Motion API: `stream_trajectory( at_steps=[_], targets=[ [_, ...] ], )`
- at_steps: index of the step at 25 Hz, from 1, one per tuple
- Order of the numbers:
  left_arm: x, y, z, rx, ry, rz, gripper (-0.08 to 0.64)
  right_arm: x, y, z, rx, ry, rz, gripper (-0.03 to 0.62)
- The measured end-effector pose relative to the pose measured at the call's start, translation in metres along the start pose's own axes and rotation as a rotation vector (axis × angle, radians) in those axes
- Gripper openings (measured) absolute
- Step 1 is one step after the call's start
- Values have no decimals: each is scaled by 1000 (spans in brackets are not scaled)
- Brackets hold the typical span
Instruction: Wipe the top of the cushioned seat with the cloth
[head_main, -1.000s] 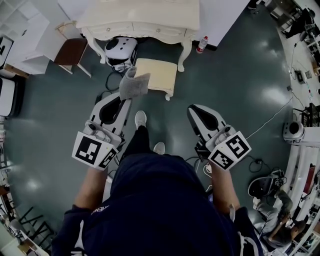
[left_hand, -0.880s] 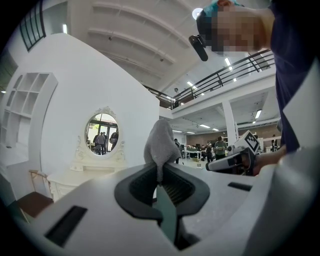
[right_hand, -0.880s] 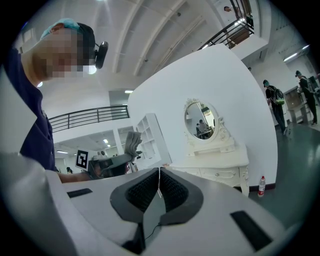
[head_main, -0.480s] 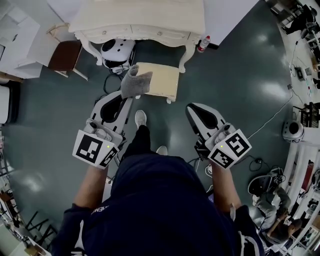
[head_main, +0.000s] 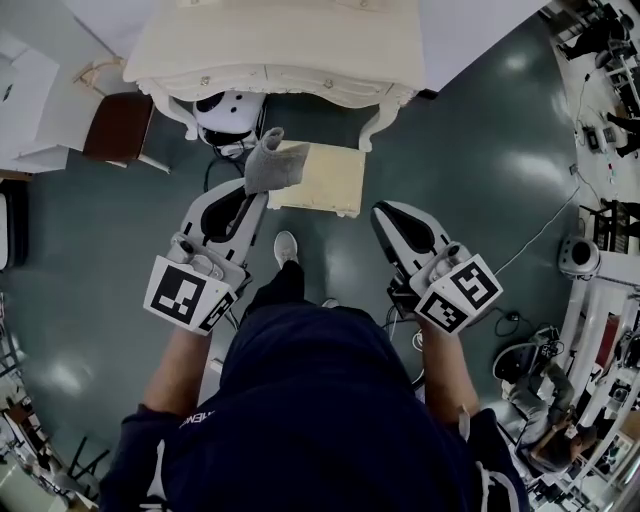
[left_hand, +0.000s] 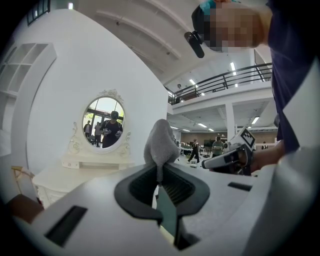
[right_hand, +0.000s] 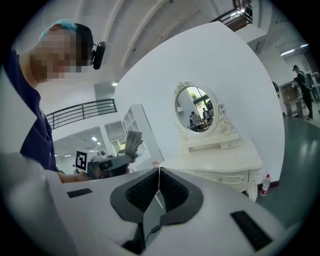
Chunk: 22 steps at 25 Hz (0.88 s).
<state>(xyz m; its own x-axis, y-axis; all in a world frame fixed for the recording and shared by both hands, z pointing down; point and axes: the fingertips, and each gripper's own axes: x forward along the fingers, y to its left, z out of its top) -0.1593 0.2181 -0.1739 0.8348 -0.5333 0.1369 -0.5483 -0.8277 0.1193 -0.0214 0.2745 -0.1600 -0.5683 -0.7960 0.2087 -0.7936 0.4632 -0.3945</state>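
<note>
Cloth (head_main: 272, 165), grey and bunched, stands upright left of centre in the head view, pinched at its lower end by the left tool (head_main: 262, 195). In the left gripper view that tool's two jaws are pressed together on the fabric, which rises above them in a soft hump, with an oval mirror (left_hand: 104, 122) on the white wall to the left of it. From above, the cloth overlaps the left edge of the cushioned seat (head_main: 325, 180); whether the two touch cannot be told.

The seat, cream with a flat square top, stands on the dark green floor (head_main: 480, 150) at upper centre of the head view, just below the front edge of the white desk (head_main: 270, 45) and between its curved front legs. A white and black rounded object (head_main: 228, 108) lies under the desk, up and left of the seat. Below the seat, one of the person's shoes (head_main: 286, 247) points toward it.

Right of centre, the right tool (head_main: 383, 212) hangs over bare floor, apart from the seat. In the right gripper view its jaws meet tip to tip with nothing between them, and a small bottle (right_hand: 265, 184) stands by the desk's leg at lower right.
</note>
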Motion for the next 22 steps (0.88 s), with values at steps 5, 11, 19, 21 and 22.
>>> stream_trajectory(
  at_steps=[5, 11, 19, 21, 22],
  targets=[
    [18, 47, 0, -12, 14, -35, 28, 43, -14, 10, 23, 7, -46, 26],
    [37, 81, -6, -13, 34, -49, 28, 70, -30, 12, 50, 32, -71, 28],
    [61, 109, -43, -58, 88, -27, 28, 105, -58, 4, 69, 75, -53, 27],
    [69, 114, -57, -72, 107, -12, 28, 111, -68, -3, 81, 88, -41, 27],
    [74, 116, -64, -78, 115, -2, 28, 113, -72, -6, 90, 93, -32, 28]
  ],
)
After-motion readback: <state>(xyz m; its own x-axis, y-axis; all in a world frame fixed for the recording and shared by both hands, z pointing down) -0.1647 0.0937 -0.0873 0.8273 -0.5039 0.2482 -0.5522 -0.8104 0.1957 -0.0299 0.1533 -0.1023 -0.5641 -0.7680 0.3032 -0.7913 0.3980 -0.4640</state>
